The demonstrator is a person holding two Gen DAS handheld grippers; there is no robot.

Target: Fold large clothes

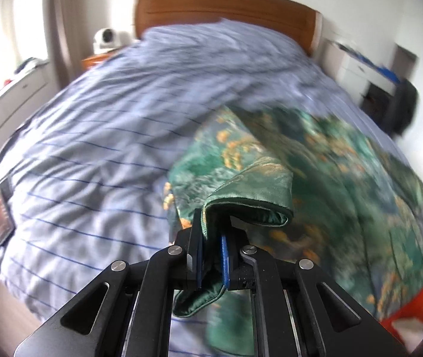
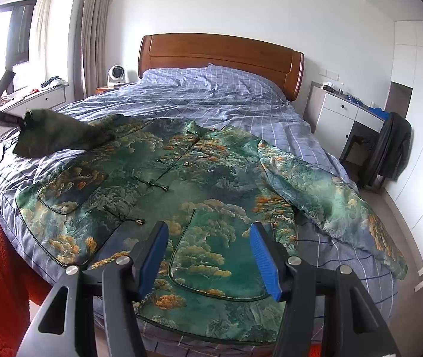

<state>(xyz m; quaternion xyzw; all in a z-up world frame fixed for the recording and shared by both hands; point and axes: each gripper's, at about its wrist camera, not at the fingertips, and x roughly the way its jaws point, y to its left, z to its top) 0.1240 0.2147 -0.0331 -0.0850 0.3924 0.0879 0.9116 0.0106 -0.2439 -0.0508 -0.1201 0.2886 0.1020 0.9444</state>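
Note:
A green jacket [image 2: 211, 172] with orange tree print lies front up on the bed, its knot buttons fastened. My left gripper [image 1: 211, 217] is shut on the cuff of one sleeve [image 1: 250, 196], with fabric bunched between the blue pads. In the right wrist view that gripper [image 2: 6, 119] is at the far left, holding the sleeve [image 2: 62, 136] lifted off the bed. My right gripper [image 2: 208, 229] stands open above the jacket's lower part by a pocket, holding nothing. The other sleeve [image 2: 330, 196] lies spread toward the right edge of the bed.
The blue checked duvet [image 2: 211, 95] covers the bed up to a wooden headboard [image 2: 220, 53]. A white desk [image 2: 345, 113] and a chair with a dark coat [image 2: 396, 148] stand to the right. A fan [image 2: 116, 74] sits on the nightstand. A person's orange sleeve [image 2: 0, 267] is at lower left.

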